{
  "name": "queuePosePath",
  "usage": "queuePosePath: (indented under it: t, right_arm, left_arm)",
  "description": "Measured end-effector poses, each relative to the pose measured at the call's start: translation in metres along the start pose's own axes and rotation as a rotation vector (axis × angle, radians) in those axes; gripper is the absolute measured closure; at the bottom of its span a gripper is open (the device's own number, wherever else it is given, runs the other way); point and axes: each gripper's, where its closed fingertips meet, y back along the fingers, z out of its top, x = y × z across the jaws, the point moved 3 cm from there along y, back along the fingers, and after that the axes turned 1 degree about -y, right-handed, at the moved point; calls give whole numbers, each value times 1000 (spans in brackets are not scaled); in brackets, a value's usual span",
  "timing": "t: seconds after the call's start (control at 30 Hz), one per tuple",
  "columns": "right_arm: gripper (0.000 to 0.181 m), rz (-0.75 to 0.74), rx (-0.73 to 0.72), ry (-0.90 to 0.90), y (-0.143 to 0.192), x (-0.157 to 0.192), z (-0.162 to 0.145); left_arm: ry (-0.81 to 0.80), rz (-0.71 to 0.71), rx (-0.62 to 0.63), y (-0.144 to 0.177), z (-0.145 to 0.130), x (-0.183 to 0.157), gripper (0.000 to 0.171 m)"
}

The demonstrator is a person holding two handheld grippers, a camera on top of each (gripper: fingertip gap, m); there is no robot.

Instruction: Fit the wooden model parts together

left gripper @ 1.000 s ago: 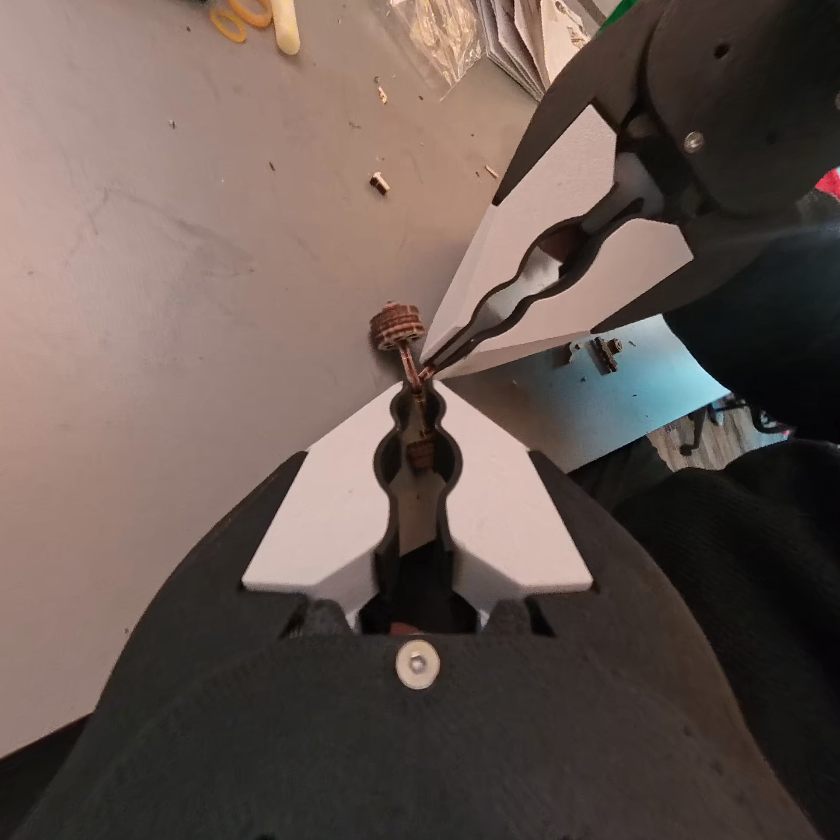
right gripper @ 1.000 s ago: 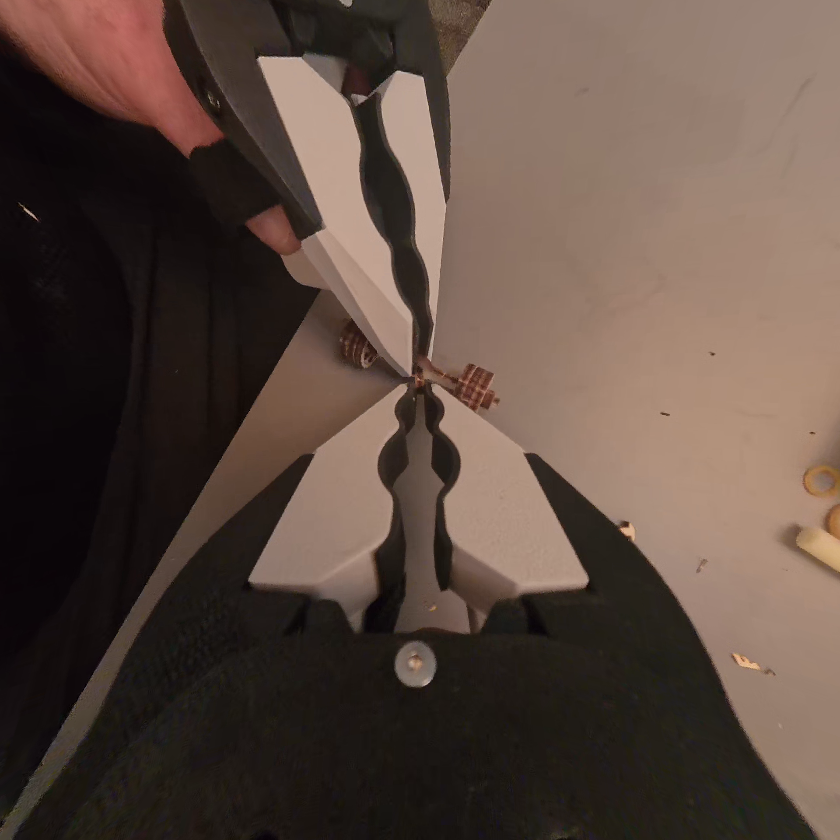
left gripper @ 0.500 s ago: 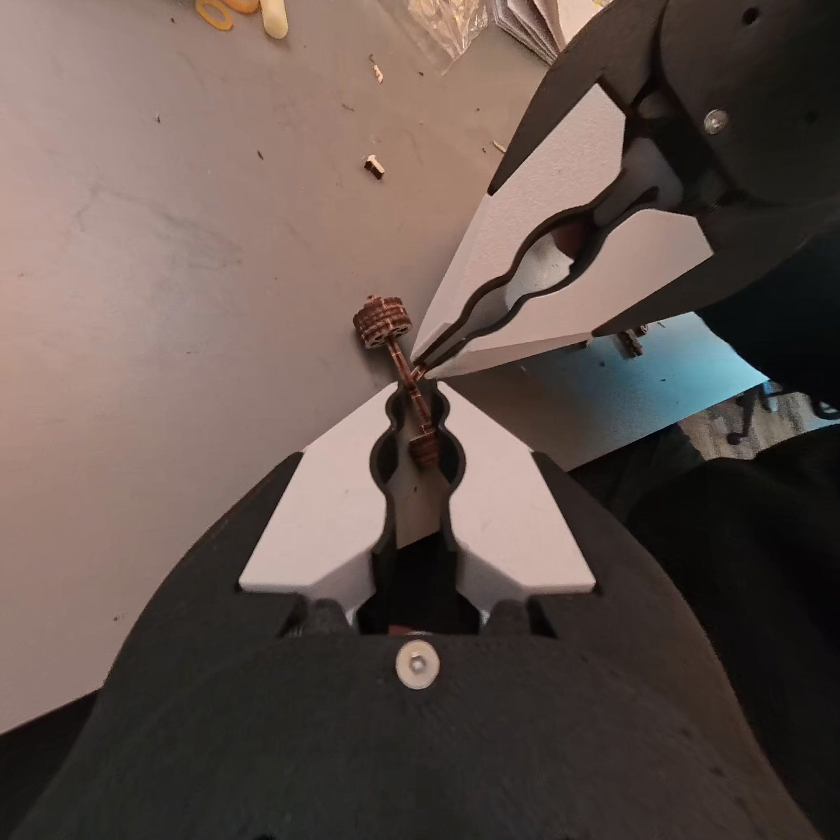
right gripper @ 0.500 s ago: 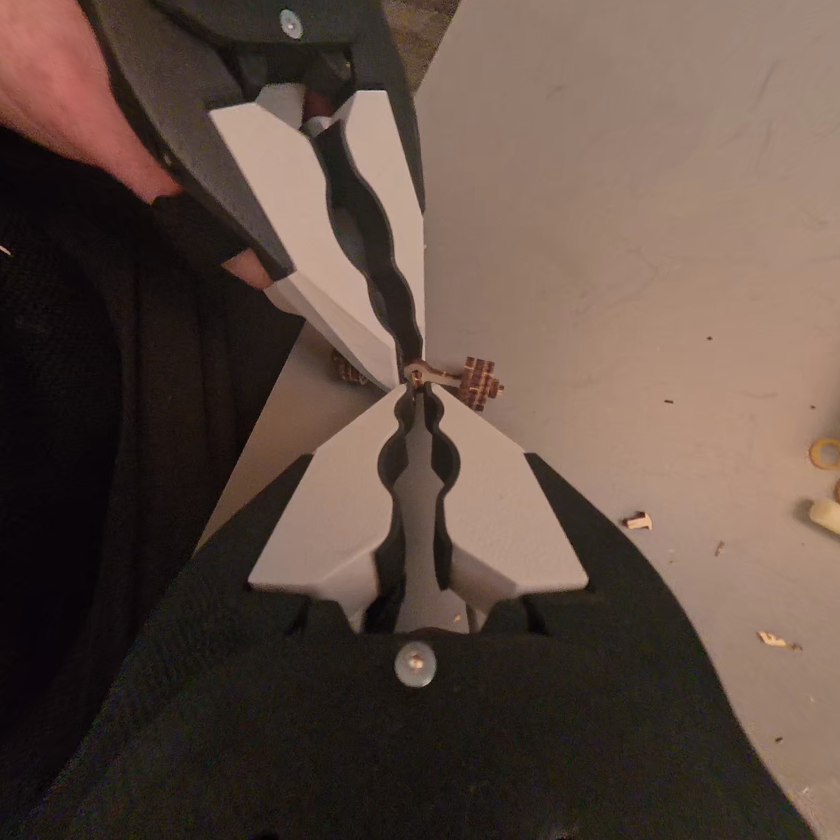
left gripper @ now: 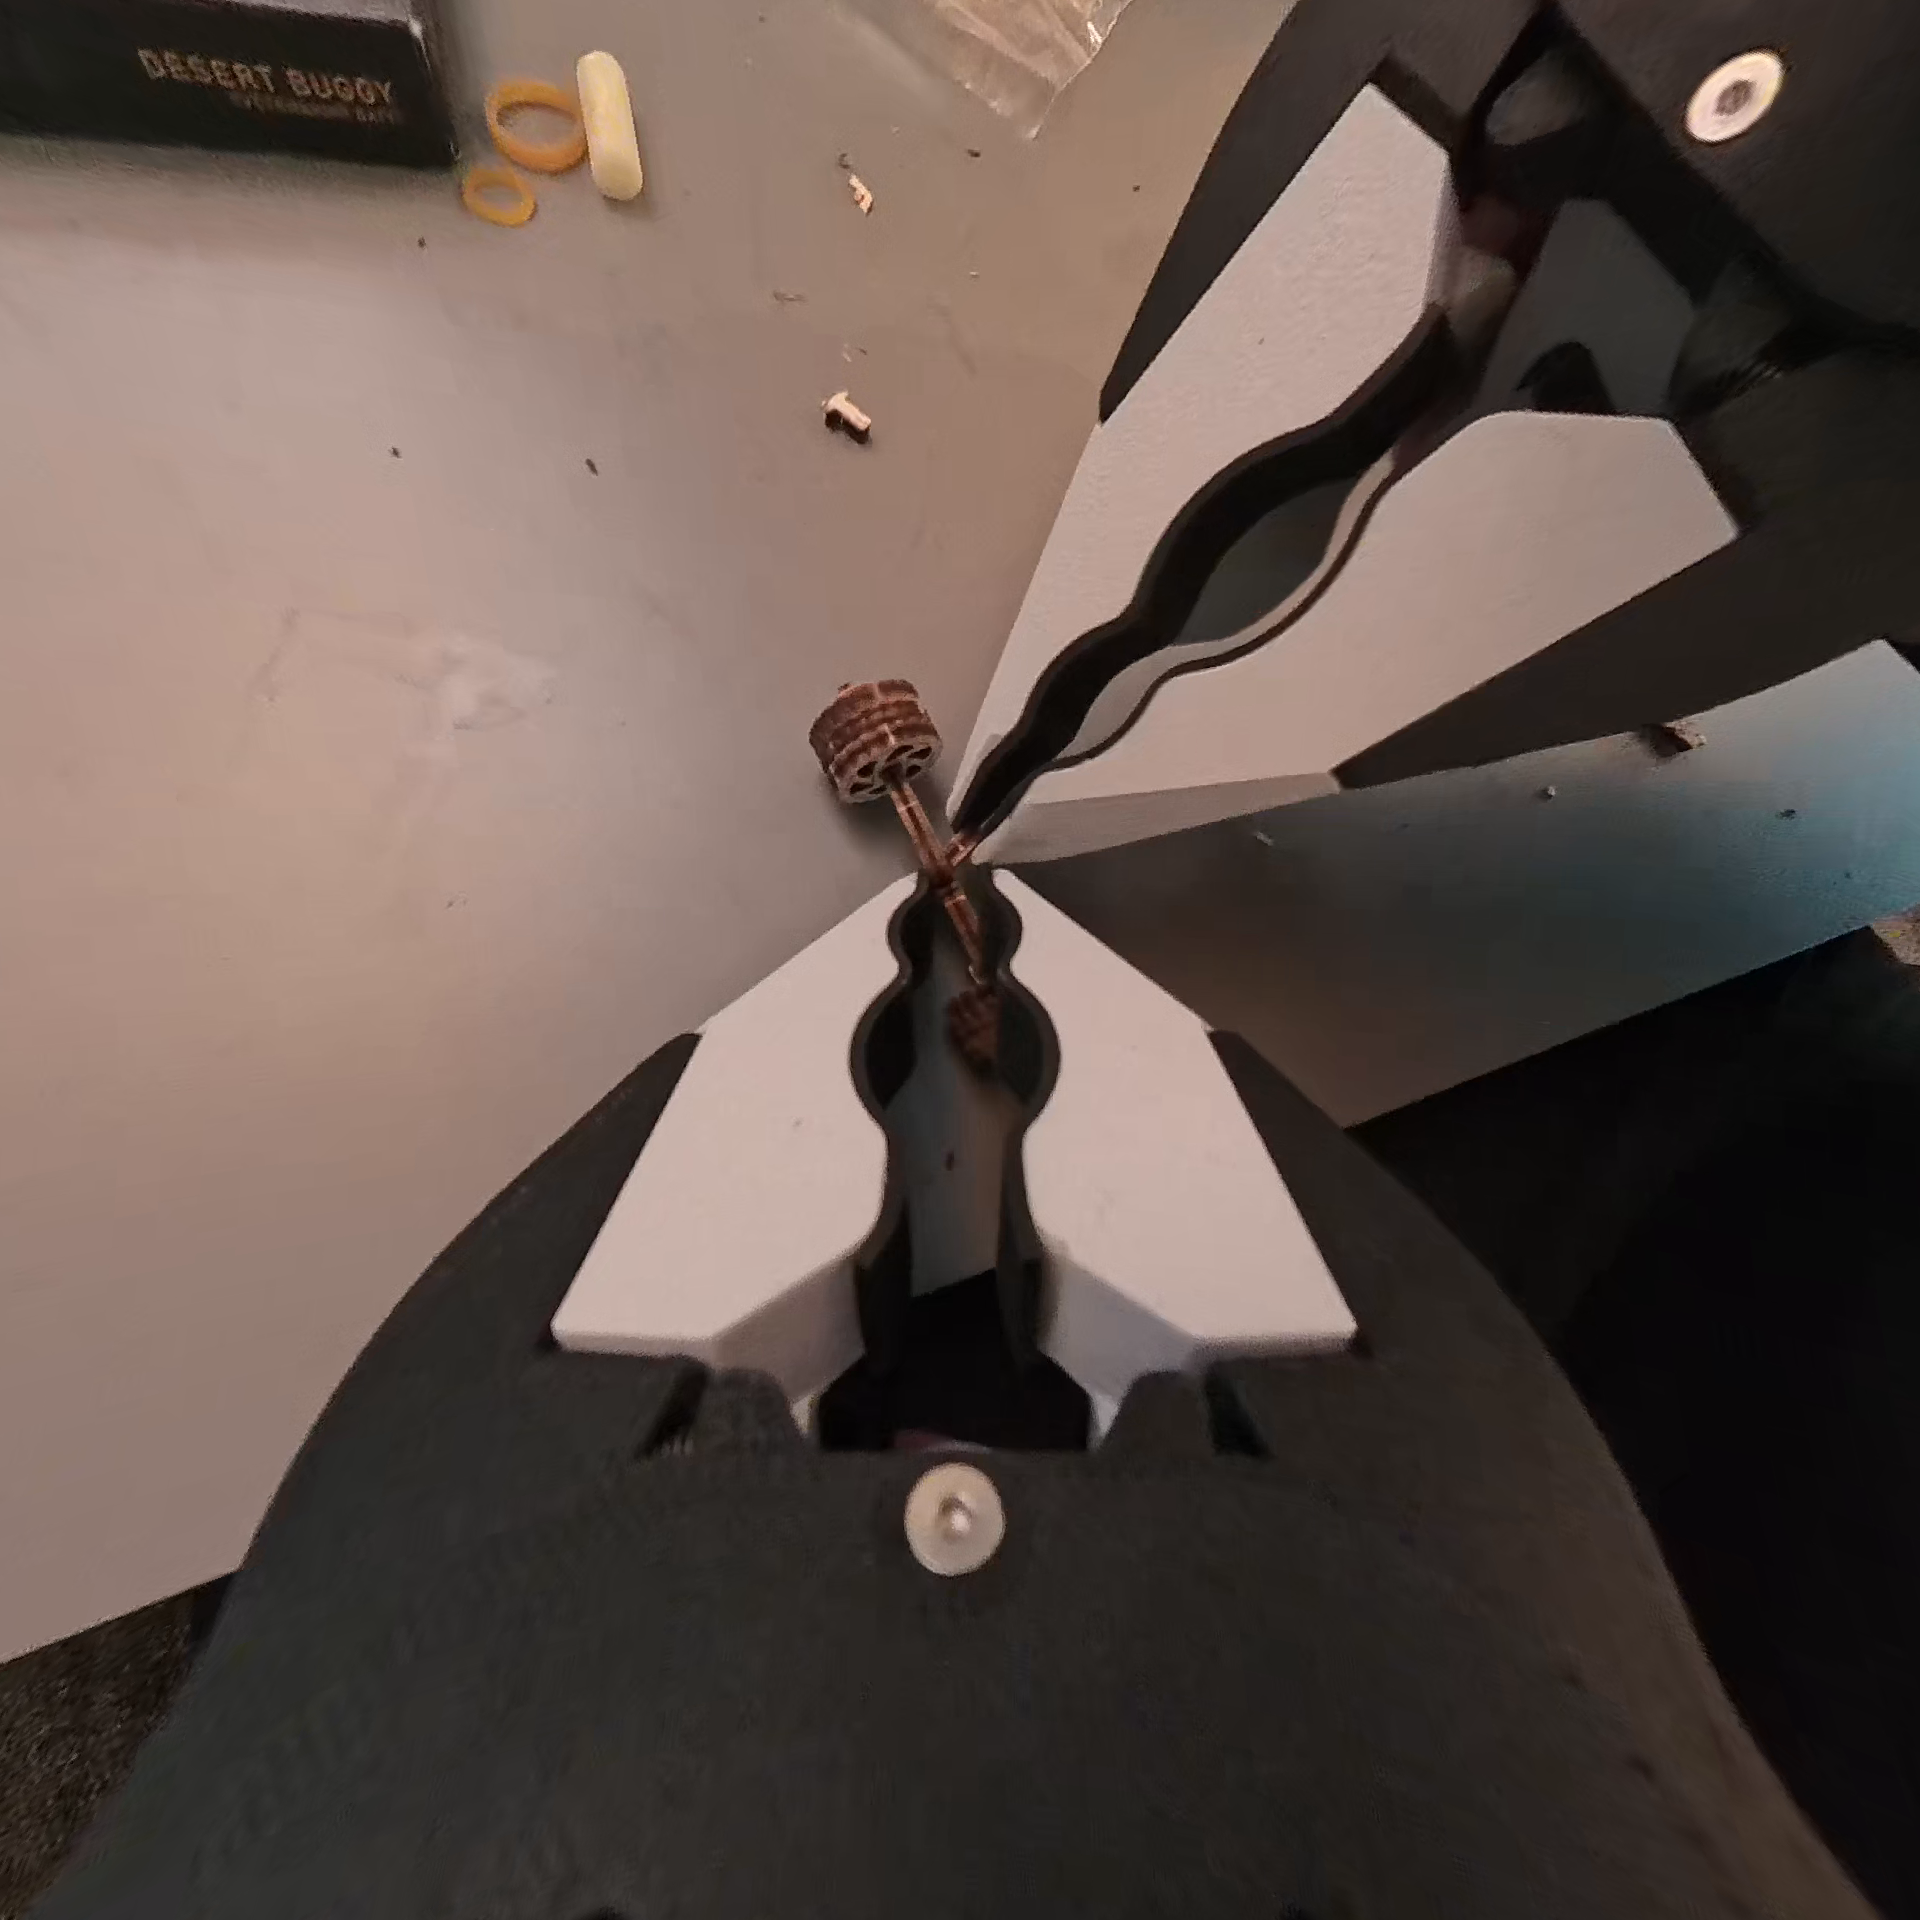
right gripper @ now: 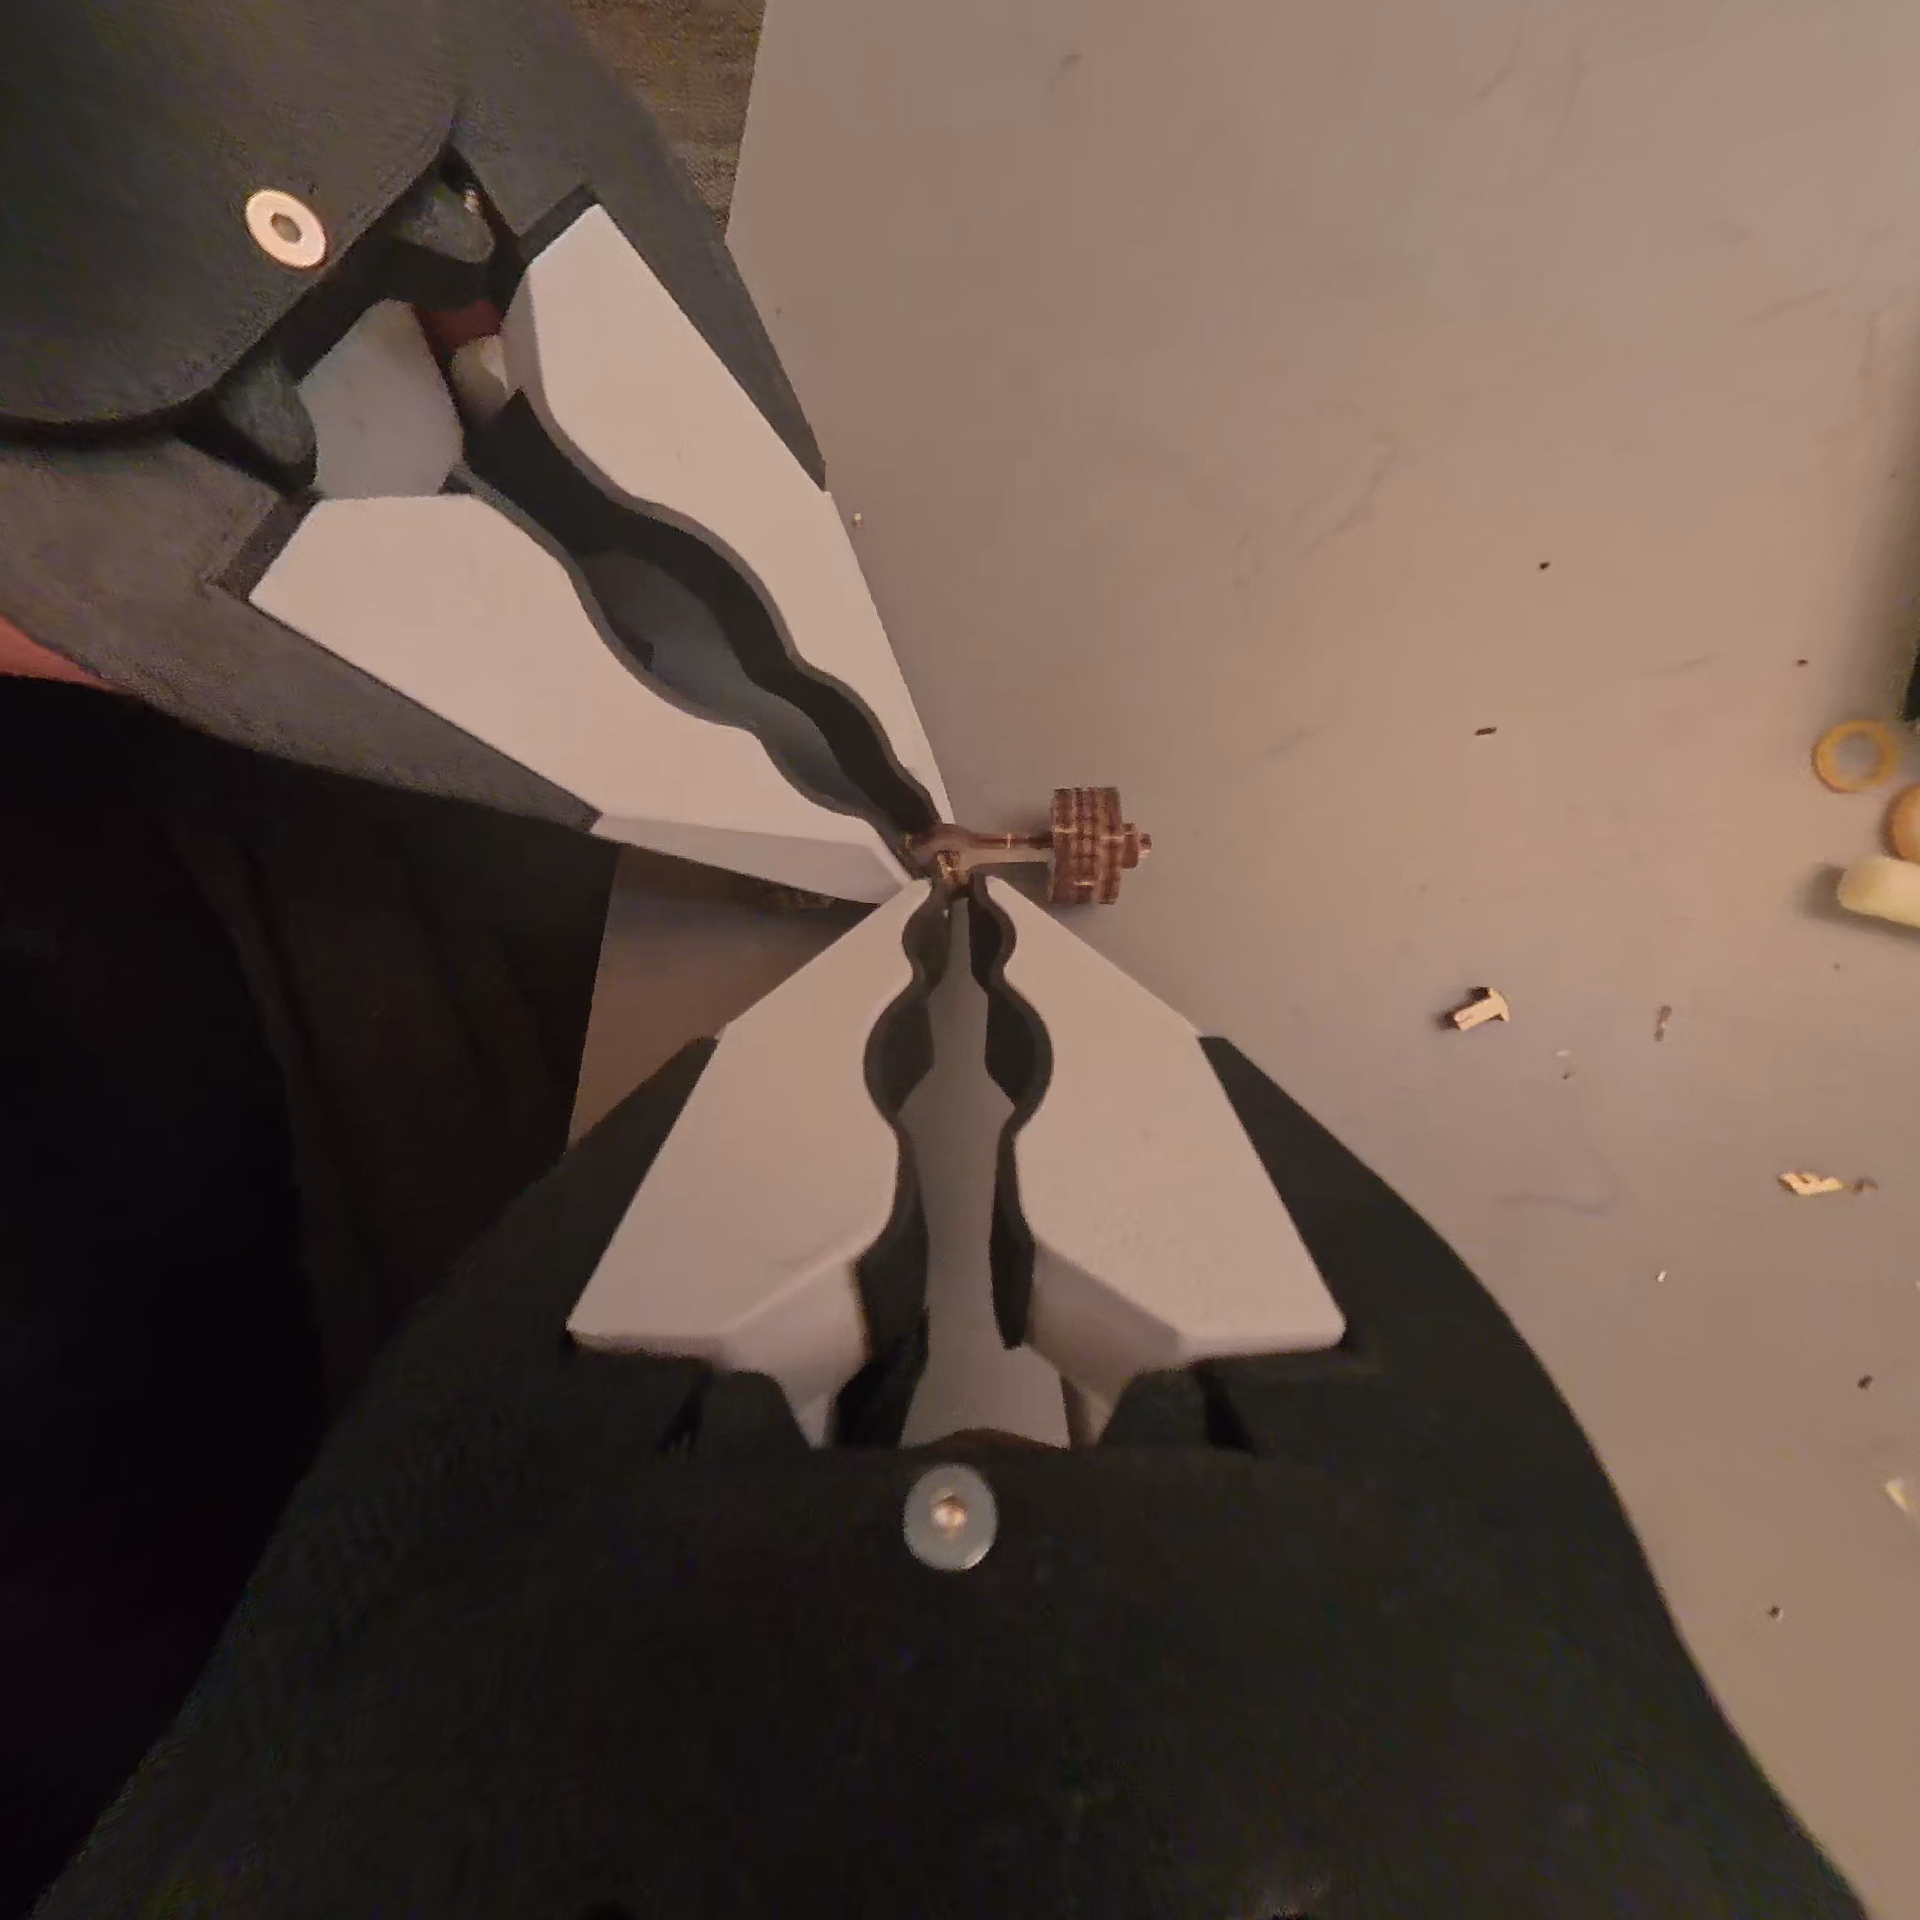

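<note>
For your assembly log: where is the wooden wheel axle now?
Held above the grey table, the wheel axle is pinched between the left claw and right claw tips.

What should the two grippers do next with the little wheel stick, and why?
Probably hold the axle steady in the left gripper while the right gripper presses its small piece on. Both tips meet mid-axle, clamped shut, with a wheel at each end.

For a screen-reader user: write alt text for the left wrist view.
The left gripper is shut on a small wooden axle with a wheel at each end, held above a grey table. The right gripper comes in from the upper right and pinches the axle's middle. Rubber bands and wood scraps lie beyond.
</note>
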Motion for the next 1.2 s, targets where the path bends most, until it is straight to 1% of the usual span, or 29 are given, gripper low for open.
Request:
queuePosePath:
  t: [0.2, 0.47, 0.6, 0.87, 1.2]
  right_arm:
    - [180, -72, 22, -48, 1, -2, -2]
    - [181, -164, -33, -176, 3, -5, -5]
    - [181, -228, -59, -198, 4, -7, -5]
    - [181, -311, -88, -201, 5, -5, -6]
    - [181, -358, -130, -227, 4, -4, -5]
  left_arm:
    - [-65, 76, 22, -4, 3, -1, 168]
    - [-31, 114, 16, -8, 7, -2, 169]
    - [28, 100, -7, -10, 10, -1, 169]
    - [47, 97, -28, -11, 10, -2, 170]
    - [75, 85, -40, -11, 10, -1, 171]
